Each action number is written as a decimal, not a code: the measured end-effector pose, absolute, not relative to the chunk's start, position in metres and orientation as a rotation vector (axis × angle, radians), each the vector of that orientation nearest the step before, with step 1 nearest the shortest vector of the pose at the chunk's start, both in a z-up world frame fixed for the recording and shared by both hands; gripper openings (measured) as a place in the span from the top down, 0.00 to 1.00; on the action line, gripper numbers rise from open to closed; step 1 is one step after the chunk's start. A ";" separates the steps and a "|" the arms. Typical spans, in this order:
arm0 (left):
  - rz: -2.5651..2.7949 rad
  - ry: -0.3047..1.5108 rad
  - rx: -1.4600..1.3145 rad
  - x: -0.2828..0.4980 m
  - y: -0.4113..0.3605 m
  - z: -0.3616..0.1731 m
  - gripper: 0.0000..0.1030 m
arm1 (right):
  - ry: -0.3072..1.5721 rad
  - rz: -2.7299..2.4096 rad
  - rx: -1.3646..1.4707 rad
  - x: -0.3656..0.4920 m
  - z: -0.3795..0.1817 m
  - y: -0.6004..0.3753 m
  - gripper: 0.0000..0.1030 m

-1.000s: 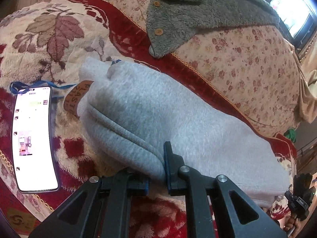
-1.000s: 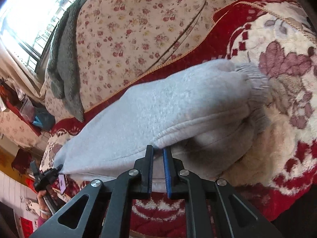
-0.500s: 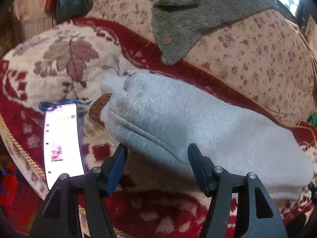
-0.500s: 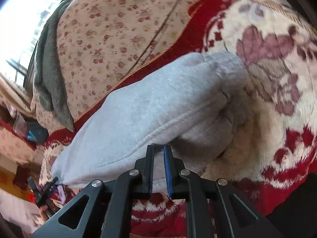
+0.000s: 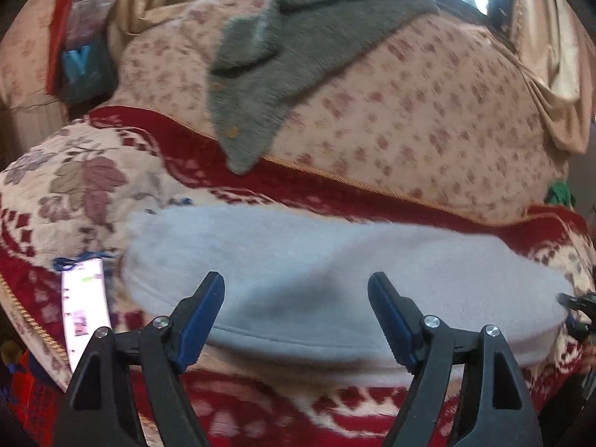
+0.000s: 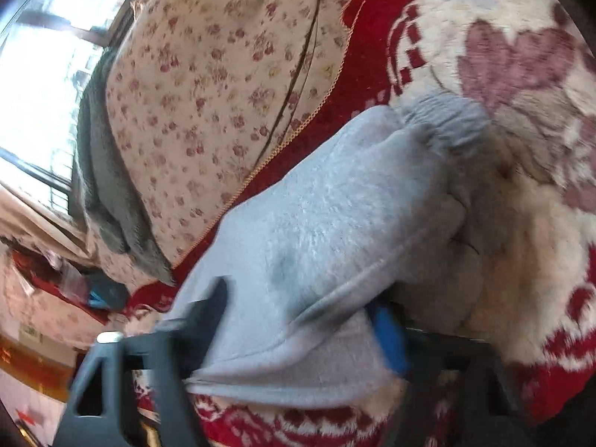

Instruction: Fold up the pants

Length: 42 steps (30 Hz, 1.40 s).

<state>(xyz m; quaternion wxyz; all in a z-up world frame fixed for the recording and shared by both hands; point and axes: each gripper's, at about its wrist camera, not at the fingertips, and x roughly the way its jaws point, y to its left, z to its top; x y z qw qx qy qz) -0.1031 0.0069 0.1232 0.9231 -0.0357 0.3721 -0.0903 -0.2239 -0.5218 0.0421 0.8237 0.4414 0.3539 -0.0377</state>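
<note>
The grey sweatpants [image 5: 335,260] lie folded into a long bundle on the red and cream floral blanket [image 5: 67,186]. My left gripper [image 5: 296,287] hovers over the near edge of the bundle, its jaws wide apart and still opening, with nothing gripped between the blue pads [image 5: 201,316]. In the right wrist view the ribbed cuff end [image 6: 447,123] of the pants [image 6: 316,223] points to the upper right. My right gripper [image 6: 298,316] is blurred and its jaws are opening. The hemmed fold edge lies loose in the gap, and the blue pad [image 6: 387,335] stands clear of the other finger.
A lit phone [image 5: 83,305] with a blue cord lies on the blanket left of the pants. A grey fleece garment [image 5: 298,56] drapes over the flowered cushion [image 5: 428,130] behind. Windows and curtains stand beyond it. A dark object [image 5: 575,303] shows at the pants' right end.
My left gripper let go of the pants' edge, opened wide and drew back and upward. My right gripper, shut on the fold edge before, has parted its jaws and rolled.
</note>
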 end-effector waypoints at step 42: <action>-0.080 0.834 -0.109 -0.095 0.034 0.101 0.18 | 0.899 -0.220 0.461 -0.266 0.092 -0.466 0.48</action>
